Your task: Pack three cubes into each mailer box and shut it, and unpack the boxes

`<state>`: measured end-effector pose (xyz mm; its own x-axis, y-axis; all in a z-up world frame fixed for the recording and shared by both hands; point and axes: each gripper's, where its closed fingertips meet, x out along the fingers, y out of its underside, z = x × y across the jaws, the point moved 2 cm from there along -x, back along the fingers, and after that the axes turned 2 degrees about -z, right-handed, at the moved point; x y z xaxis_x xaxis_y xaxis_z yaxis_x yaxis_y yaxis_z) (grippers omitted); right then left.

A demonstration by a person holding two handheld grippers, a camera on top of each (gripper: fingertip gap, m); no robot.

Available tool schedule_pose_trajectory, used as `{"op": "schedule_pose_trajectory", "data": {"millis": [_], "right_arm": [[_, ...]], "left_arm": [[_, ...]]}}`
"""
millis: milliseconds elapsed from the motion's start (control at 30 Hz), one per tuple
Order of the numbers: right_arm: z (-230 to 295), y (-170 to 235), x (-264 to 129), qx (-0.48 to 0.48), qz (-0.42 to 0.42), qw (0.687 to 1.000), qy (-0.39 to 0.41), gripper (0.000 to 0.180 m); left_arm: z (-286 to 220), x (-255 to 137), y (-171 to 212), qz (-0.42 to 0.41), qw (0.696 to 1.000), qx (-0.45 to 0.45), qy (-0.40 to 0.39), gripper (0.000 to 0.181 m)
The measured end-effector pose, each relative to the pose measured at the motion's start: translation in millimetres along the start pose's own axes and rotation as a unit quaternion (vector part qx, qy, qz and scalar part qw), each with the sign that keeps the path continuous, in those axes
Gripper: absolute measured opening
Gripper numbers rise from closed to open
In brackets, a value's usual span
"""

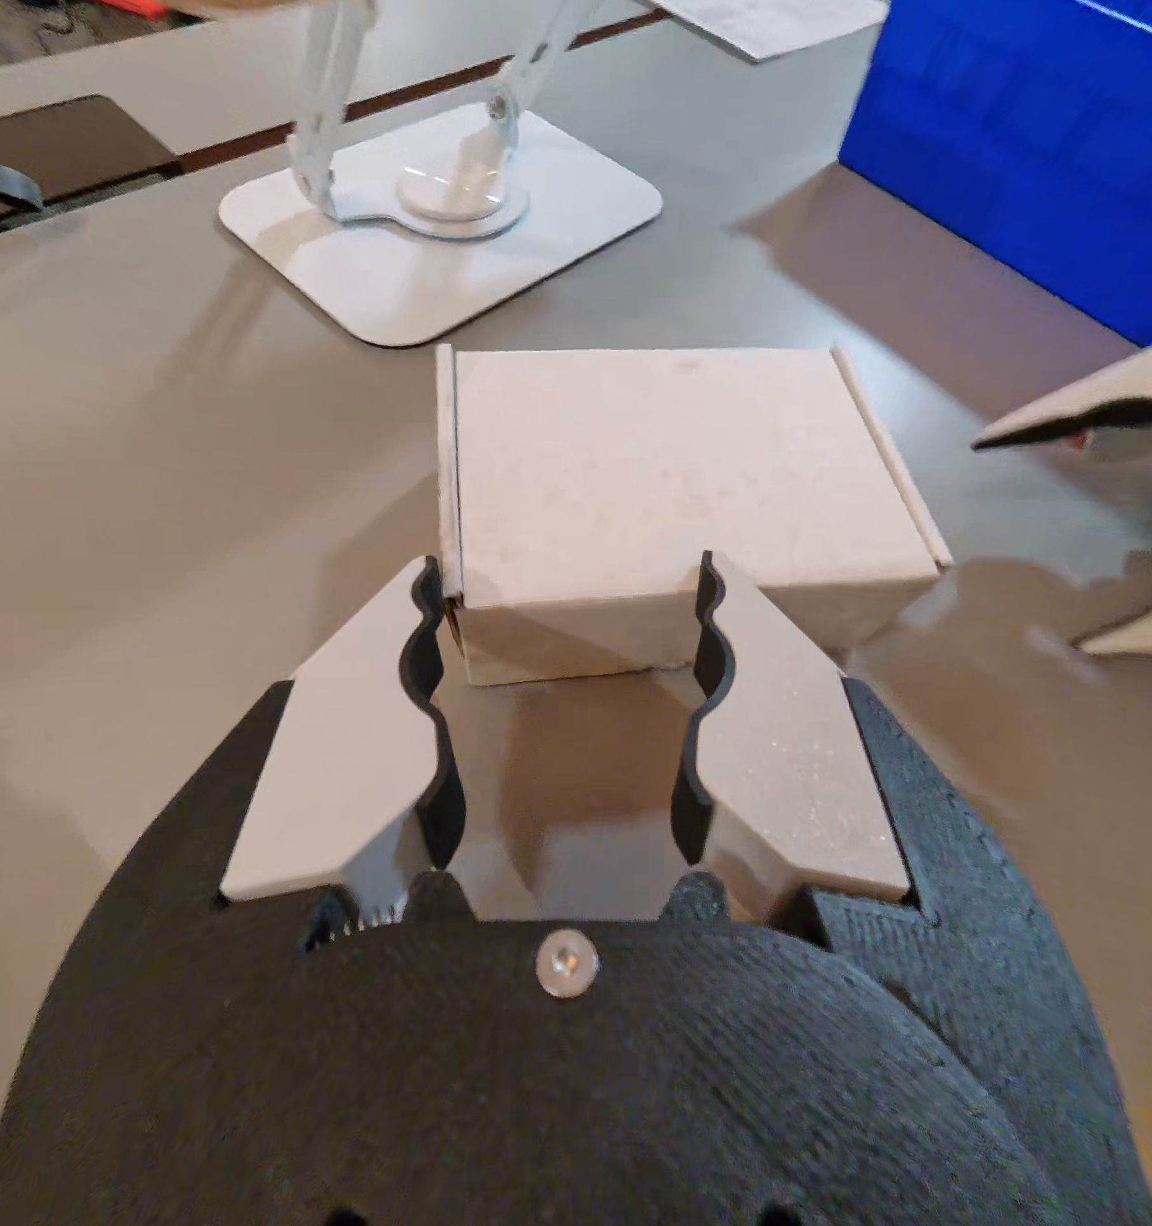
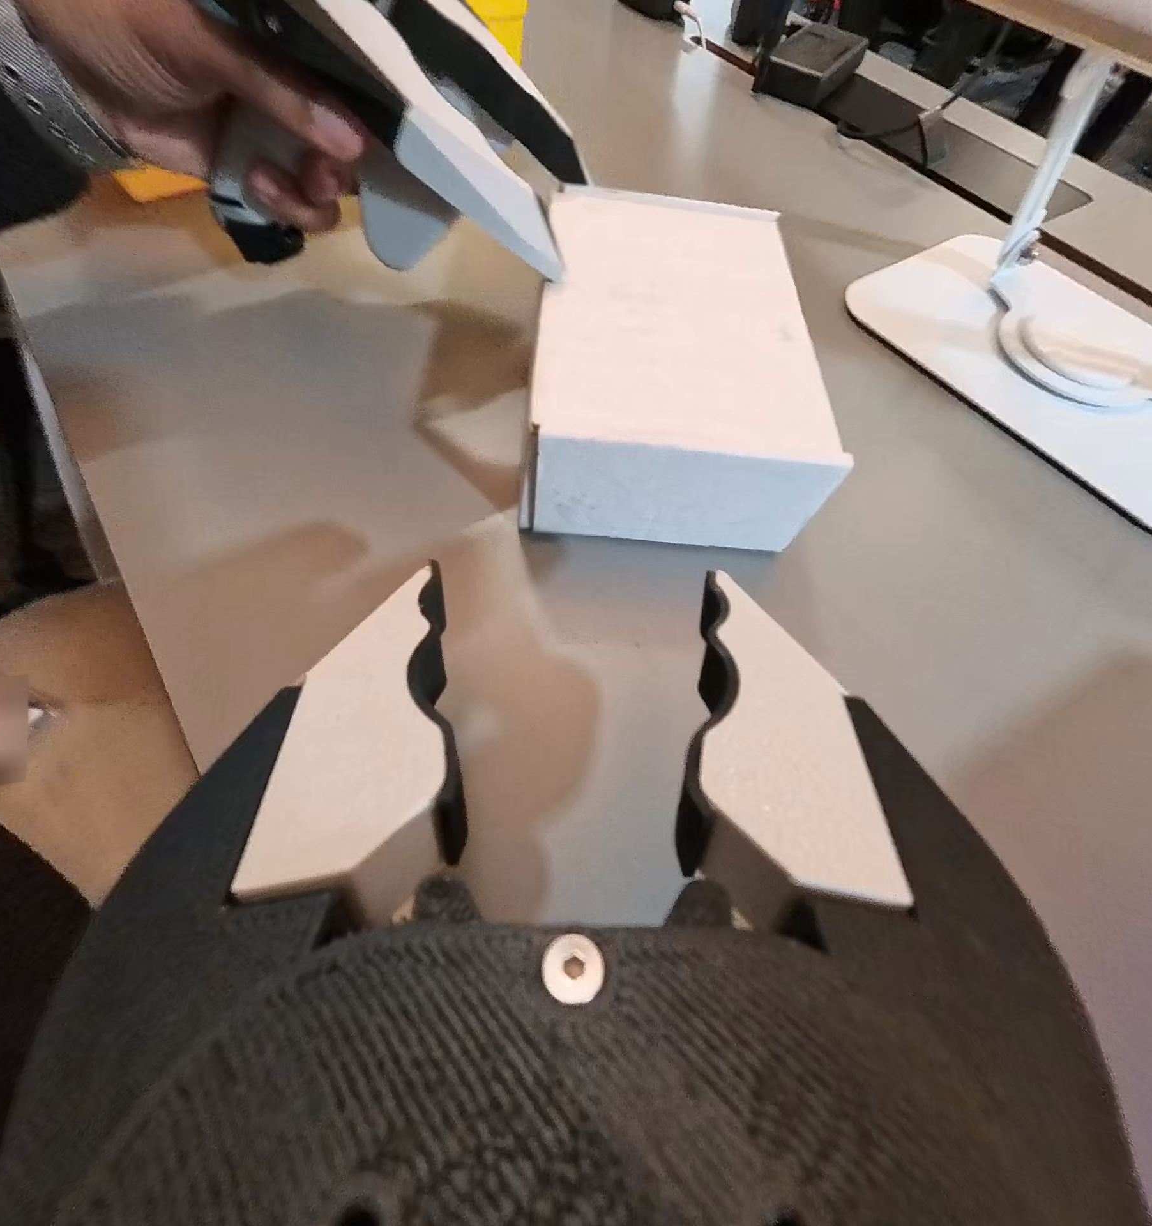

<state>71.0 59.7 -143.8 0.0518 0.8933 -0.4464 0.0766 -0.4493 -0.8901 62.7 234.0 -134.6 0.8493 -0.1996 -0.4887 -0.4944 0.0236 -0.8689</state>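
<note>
Box step first: closed white corrugated-cardboard mailer box [image 1: 666, 477] sits on the smooth grey tabletop [image 1: 162, 504], lid down, side flaps tucked. No cubes in sight, so whether it's packed can't be told — judging by the shut lid, it's either just been closed or is about to be opened for unpacking.

Left gripper [image 1: 570, 584], black printed body w/ pale wedge fingers and wavy black pads, stands wide apart and empty, tips at the box's near-left corner; the right wrist view shows one tip touching or nearly on the lid there. Right gripper [image 2: 570, 597] also wide, empty, just short of the box's end wall.

Next move probably needs one gripper steadying the box while the other works the front lid edge. Cardboard looks matte, light, apt to slide on the glossy top. White flat stand base [image 1: 440, 245] lies behind; blue bin [image 1: 1024, 152] off to the right.
</note>
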Motion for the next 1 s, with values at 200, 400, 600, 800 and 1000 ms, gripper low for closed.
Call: {"op": "schedule_pose_trajectory", "data": {"millis": [200,400,600,800,1000], "right_arm": [[-30,26,-32,-0.005,0.016,0.999,0.032,0.077],[-42,20,-40,0.048,-0.017,0.999,0.008,0.072],[-25,22,-28,0.009,0.007,1.0,-0.013,0.074],[-31,15,-33,0.029,-0.01,1.0,0.002,0.077],[-34,17,-36,0.046,-0.013,0.999,0.006,0.075]], "left_arm": [[-56,-14,15,0.027,0.991,0.072,0.106,0.048],[-57,-6,19,0.015,0.996,0.045,0.076,0.081],[-79,-5,29,0.026,0.995,0.045,0.091,0.078],[-101,-17,29,0.022,0.989,0.084,0.121,0.07],[-71,-2,27,0.021,0.992,0.115,0.037,0.127]]}}
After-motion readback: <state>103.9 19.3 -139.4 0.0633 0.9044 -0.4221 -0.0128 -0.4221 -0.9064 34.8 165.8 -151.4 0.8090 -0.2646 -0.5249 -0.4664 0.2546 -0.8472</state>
